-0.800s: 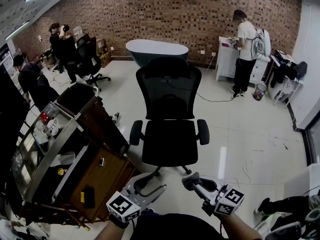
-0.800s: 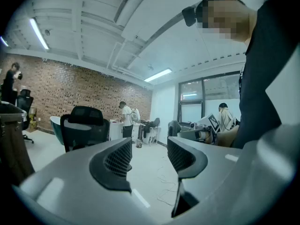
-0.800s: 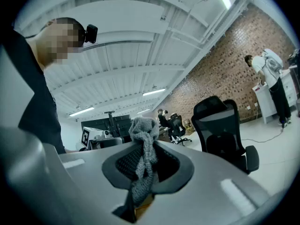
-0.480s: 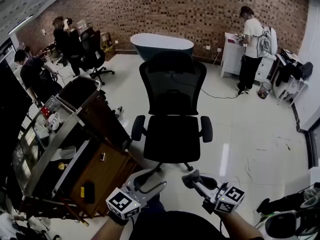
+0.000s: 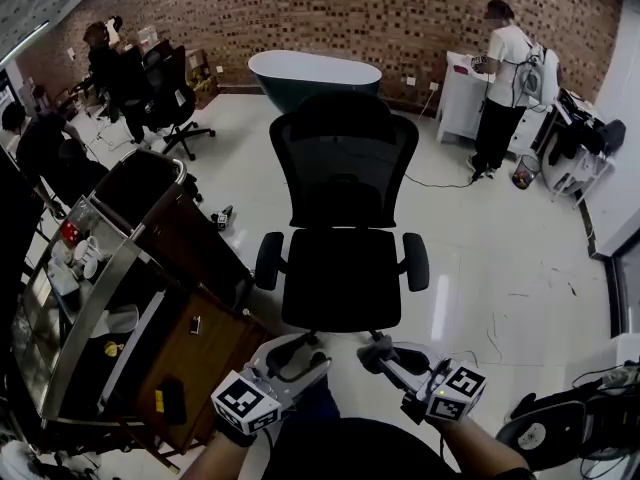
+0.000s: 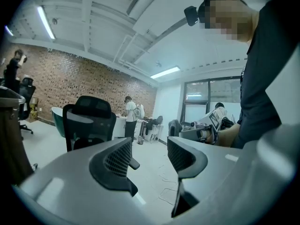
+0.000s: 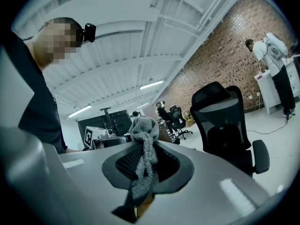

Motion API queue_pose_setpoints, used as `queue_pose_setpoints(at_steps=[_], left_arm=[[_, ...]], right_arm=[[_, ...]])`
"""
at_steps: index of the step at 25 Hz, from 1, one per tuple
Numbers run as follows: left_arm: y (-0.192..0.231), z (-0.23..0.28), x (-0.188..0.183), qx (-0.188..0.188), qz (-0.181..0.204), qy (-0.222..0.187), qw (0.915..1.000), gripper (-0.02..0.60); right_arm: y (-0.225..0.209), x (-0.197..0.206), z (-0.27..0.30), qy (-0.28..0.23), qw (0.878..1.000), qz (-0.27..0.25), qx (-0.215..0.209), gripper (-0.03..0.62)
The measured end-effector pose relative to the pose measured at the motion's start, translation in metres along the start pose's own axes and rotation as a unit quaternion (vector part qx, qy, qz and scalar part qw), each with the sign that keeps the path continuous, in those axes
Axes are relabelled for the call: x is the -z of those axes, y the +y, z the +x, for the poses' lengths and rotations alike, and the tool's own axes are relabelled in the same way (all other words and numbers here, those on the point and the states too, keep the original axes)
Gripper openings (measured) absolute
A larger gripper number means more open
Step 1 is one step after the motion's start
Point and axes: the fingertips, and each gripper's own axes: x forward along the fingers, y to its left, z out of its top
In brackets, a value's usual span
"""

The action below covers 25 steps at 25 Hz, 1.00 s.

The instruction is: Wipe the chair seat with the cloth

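A black mesh office chair (image 5: 342, 198) stands in the middle of the white floor, its seat (image 5: 342, 278) facing me. My right gripper (image 5: 382, 353) hangs just before the seat's front edge, shut on a grey cloth (image 7: 143, 158) that bunches above its jaws. The chair shows at the right in the right gripper view (image 7: 227, 125). My left gripper (image 5: 300, 360) is beside it, low and left of the seat, open with nothing between its jaws; in its own view the chair (image 6: 89, 123) lies to the left.
A metal cart (image 5: 90, 298) with cups and a brown wooden cabinet (image 5: 195, 353) stand close on my left. A teal bathtub (image 5: 312, 73) sits behind the chair. One person stands at a white counter (image 5: 458, 103) far right; others sit at the far left. Cables run over the floor at the right.
The view has drawn nearer to the chair, which looks larger and lower in frame. Both grippers keep their place below the seat; the right one still holds the cloth.
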Motion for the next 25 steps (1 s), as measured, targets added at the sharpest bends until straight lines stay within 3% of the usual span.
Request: queue_pose_setpoints(at_steps=[8,14,20,25], left_arm=[[0.112,0.054,-0.009,0.050,-0.032,0.014,0.9981,0.261],[0.189,0.080,-0.022,0.083,-0.030,0.037,0.9954,0.262],[0.228,0.101,-0.031,0.091,-0.032,0.048,0.9942,0.262],[0.272,0.117,0.003,0.074,-0.065,0.069,0.9927,0.276]], right_arm=[[-0.086,-0.035,0.092,0.007,0.999,0.035,0.042,0.049],[-0.136,-0.071,0.166,-0.021,0.997,0.029,0.064,0.049],[-0.175,-0.086,0.208,-0.027,0.996,0.034,0.077,0.049],[-0.218,-0.062,0.241,0.017,0.996,0.024,0.084,0.049]])
